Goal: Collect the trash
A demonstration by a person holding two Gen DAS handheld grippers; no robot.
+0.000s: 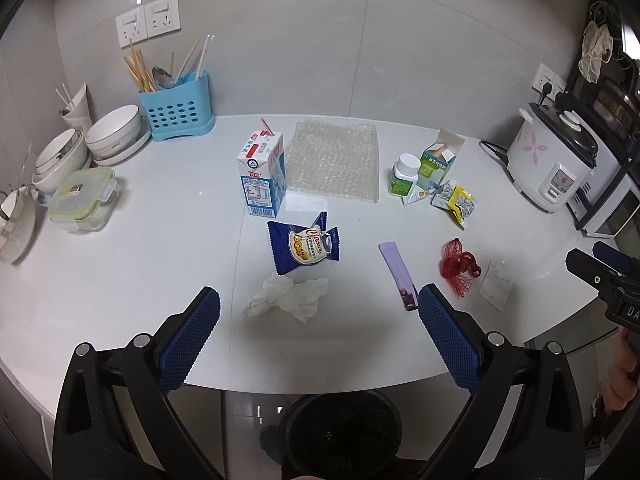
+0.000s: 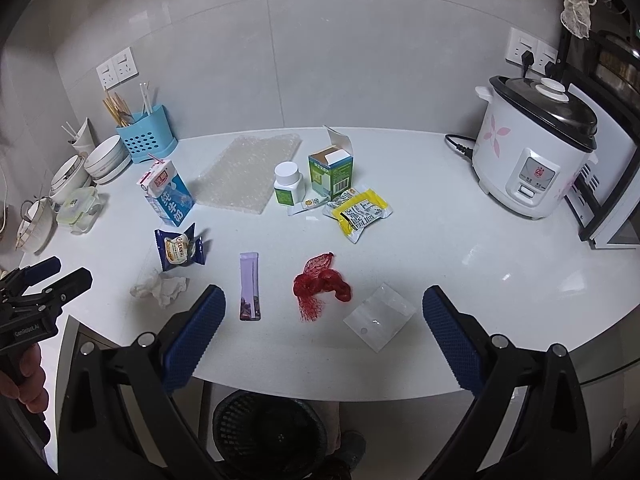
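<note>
Trash lies scattered on the white counter (image 1: 120,280): a crumpled tissue (image 1: 286,296), a blue snack wrapper (image 1: 306,245), a milk carton (image 1: 262,174), a purple sachet (image 1: 398,274), red netting (image 1: 458,266), a clear plastic bag (image 2: 379,315), bubble wrap (image 1: 334,160), a yellow packet (image 2: 360,212), a green box (image 2: 331,170) and a pill bottle (image 2: 289,184). My left gripper (image 1: 318,302) hovers open just in front of the tissue. My right gripper (image 2: 323,300) is open above the red netting (image 2: 320,284). A black bin (image 2: 270,430) stands below the counter edge.
Bowls (image 1: 114,132), a lidded container (image 1: 82,200) and a blue utensil holder (image 1: 176,106) crowd the left side. A rice cooker (image 2: 532,148) with its cord stands at the right, beside a microwave (image 2: 616,220). A hand (image 2: 24,376) holds the left gripper.
</note>
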